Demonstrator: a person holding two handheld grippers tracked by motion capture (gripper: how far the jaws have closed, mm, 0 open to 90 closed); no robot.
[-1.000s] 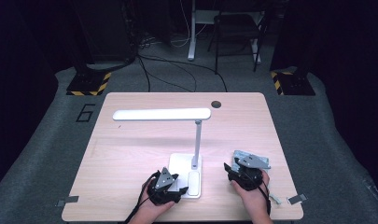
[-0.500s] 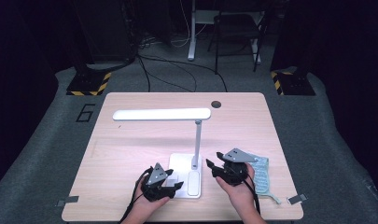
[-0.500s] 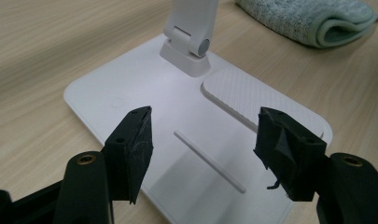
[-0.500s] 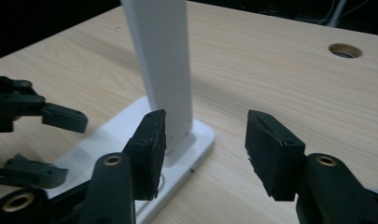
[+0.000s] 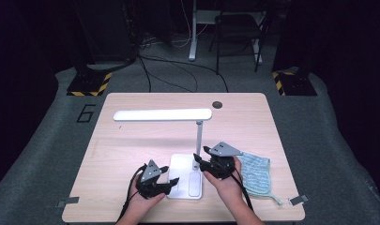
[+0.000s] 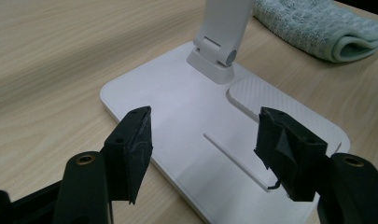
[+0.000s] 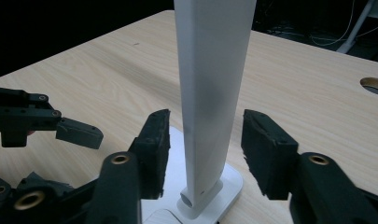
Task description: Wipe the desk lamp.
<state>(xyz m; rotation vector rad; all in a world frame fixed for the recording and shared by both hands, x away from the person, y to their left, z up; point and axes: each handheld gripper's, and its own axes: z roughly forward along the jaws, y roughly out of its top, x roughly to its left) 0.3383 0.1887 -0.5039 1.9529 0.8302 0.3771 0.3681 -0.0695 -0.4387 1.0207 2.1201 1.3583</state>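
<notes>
A white desk lamp (image 5: 185, 154) stands on the wooden table (image 5: 131, 150), with its flat base (image 5: 185, 176) close to the near edge, about in the middle of that edge. Its upright post (image 5: 199, 138) rises from the far right part of the base, and the long light bar (image 5: 162, 115) reaches from the top toward the left edge.

The left gripper (image 5: 171, 180) is at the left side of the base. Its jaws stand apart over the near left part of the base, and the pads do not press on it.

The right gripper (image 5: 199, 159) is at the foot of the post. Its jaws have just been closing, with the post between them, but a gap remains on both sides.

A light green cloth (image 5: 254, 173) lies just to the right of the right hand (image 5: 227, 185), near the table's near right corner.
</notes>
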